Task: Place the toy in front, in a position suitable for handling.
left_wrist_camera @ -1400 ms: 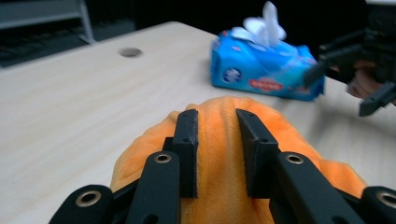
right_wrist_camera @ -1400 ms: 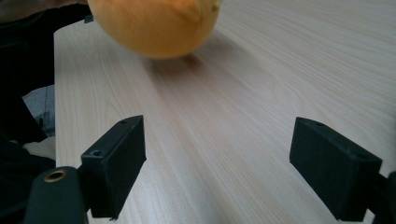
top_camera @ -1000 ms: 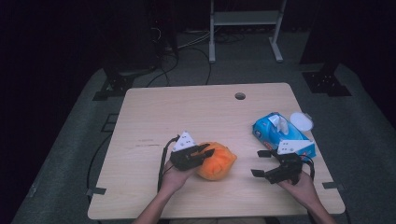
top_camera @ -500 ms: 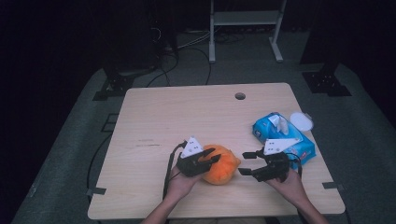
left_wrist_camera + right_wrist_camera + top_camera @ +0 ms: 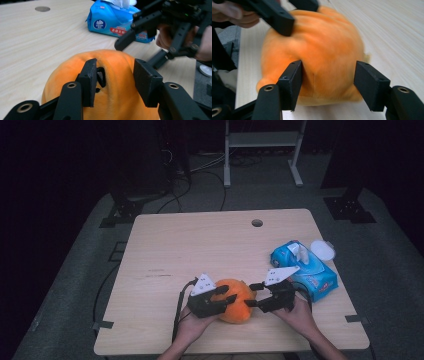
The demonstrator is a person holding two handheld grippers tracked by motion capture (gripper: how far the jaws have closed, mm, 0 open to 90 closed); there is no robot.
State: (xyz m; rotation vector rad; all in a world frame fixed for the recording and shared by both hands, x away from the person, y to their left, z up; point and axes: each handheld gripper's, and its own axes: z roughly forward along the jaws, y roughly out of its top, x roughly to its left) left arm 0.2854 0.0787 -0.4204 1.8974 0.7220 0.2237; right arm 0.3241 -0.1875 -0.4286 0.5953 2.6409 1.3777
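Near the table's (image 5: 165, 250) front edge, an orange plush toy (image 5: 236, 300) lies between two grippers; the left gripper (image 5: 114, 81), jaws just opening, straddles its top, while the right gripper (image 5: 329, 83), jaws closing, stands open at its side.

Both forearms come in over the near edge of the surface, hands low and close together.

Left gripper (image 5: 227, 299): held low in the left hand (image 5: 192, 325), pointing toward the right edge. Jaws have just been opening; they stand parted, one pad against the orange plush toy (image 5: 235, 301), the other clear of it.

Right gripper (image 5: 254, 295): in the right hand (image 5: 300, 315), pointing back at the left one. Jaws have just been closing; they stand apart astride the toy's end, no clear pressing.
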